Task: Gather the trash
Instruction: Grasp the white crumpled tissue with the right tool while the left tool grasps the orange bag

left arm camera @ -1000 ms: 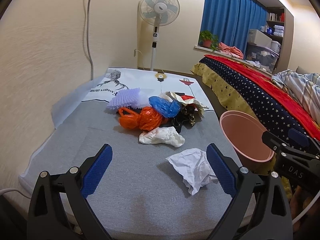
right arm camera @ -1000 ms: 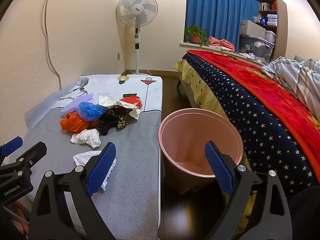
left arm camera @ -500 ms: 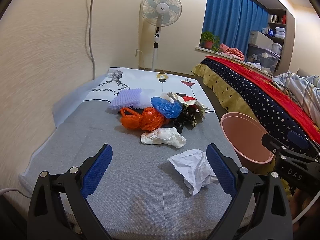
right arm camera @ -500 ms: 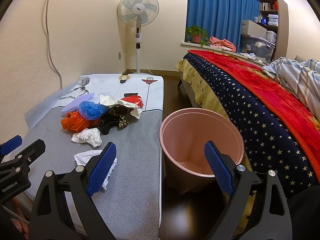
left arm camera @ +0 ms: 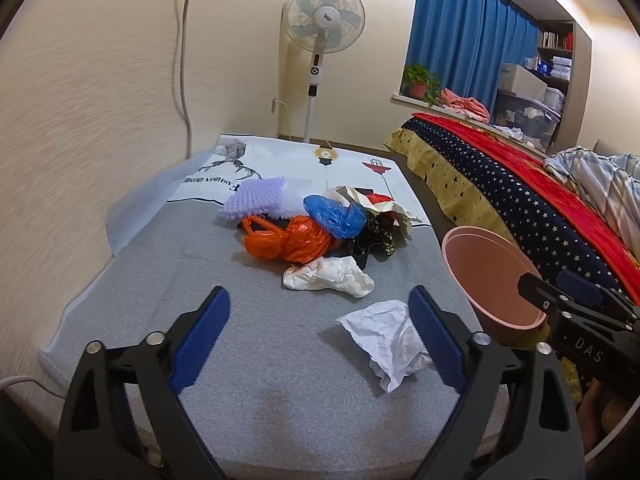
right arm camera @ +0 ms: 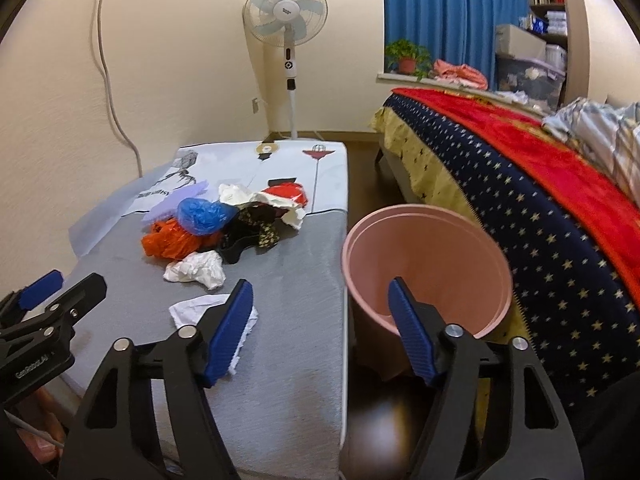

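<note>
A trash pile lies on the grey mat (left arm camera: 168,280): an orange bag (left arm camera: 288,240), a blue bag (left arm camera: 336,214), a lilac foam sheet (left arm camera: 256,200) and a white crumpled bag (left arm camera: 328,276). Nearer me, a crumpled white paper (left arm camera: 384,340) rests on the mat just inside my left gripper's right finger. The left gripper (left arm camera: 318,300) hovers above the mat, its jaws wide and closing, and nothing is pressed between them. My right gripper (right arm camera: 320,292) hangs over the mat's right edge beside the pink bin (right arm camera: 424,256). Its jaws are closing on nothing.
A bed (right arm camera: 540,184) with a starry blue and red cover runs along the right, close to the bin. A standing fan (left arm camera: 324,40) is at the far end of the mat. A cable (left arm camera: 182,60) hangs on the left wall. Dark floor (right arm camera: 362,168) separates mat and bed.
Both grippers' jaws have narrowed, the right one more than the left. The right wrist view has tilted slightly. The trash and the bin have not moved.
</note>
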Tool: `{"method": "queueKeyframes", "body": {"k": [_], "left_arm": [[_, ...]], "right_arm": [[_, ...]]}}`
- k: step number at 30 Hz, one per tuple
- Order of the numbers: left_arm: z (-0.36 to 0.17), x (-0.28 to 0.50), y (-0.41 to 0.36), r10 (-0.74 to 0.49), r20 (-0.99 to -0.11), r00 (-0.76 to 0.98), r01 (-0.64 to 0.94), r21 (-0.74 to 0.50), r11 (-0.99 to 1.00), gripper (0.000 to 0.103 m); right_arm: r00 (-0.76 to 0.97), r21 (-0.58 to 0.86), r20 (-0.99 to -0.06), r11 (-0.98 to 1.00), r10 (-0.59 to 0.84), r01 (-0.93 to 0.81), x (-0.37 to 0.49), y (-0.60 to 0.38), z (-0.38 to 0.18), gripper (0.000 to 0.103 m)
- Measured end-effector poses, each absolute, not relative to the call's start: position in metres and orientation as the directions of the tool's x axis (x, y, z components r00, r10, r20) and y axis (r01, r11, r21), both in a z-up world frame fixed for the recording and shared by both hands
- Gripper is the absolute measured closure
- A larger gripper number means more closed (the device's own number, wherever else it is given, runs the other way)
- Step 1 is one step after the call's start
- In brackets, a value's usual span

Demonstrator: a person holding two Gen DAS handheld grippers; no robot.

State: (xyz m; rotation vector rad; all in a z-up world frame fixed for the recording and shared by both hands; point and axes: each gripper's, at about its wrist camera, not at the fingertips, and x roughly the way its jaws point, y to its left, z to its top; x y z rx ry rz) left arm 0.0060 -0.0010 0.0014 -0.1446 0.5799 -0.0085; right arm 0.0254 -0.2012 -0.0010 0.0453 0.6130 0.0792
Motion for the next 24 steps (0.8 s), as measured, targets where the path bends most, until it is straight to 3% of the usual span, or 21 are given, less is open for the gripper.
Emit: {"method": "queueKeyframes", "body": {"k": [5, 10, 22, 23, 24], "left_arm": [[0.002, 0.016, 0.008, -0.054, -0.554, 0.831, -0.04, -0.157, 0.987, 0.04], [0.003, 0.033, 0.02, -0.047, -0.561, 0.827, -0.056, -0.165, 0.985, 0.052], [-0.011, 0.089, 0.028, -0.047, -0.593, 0.804, -0.056, -0.154, 0.987, 0.053], [-0.013, 0.093, 0.028, -0.048, -0.597, 0.801, -0.055, -0.154, 0.987, 0.053], [-0.016, 0.099, 0.027, -0.051, -0.602, 0.797, -0.055, -0.155, 0.986, 0.053]], "right_arm": [[0.791, 0.122, -0.591, 0.987, 0.158, -0.106, 0.033, -0.194, -0.01, 0.043], [0.756, 0.159, -0.616, 0.975, 0.221, -0.156, 0.044, -0.177, -0.026, 0.044], [0.627, 0.248, -0.707, 0.945, 0.328, -0.214, 0.081, -0.15, -0.069, 0.044], [0.613, 0.257, -0.715, 0.941, 0.337, -0.218, 0.084, -0.148, -0.072, 0.046], [0.602, 0.266, -0.719, 0.938, 0.346, -0.221, 0.085, -0.148, -0.075, 0.056]]}}
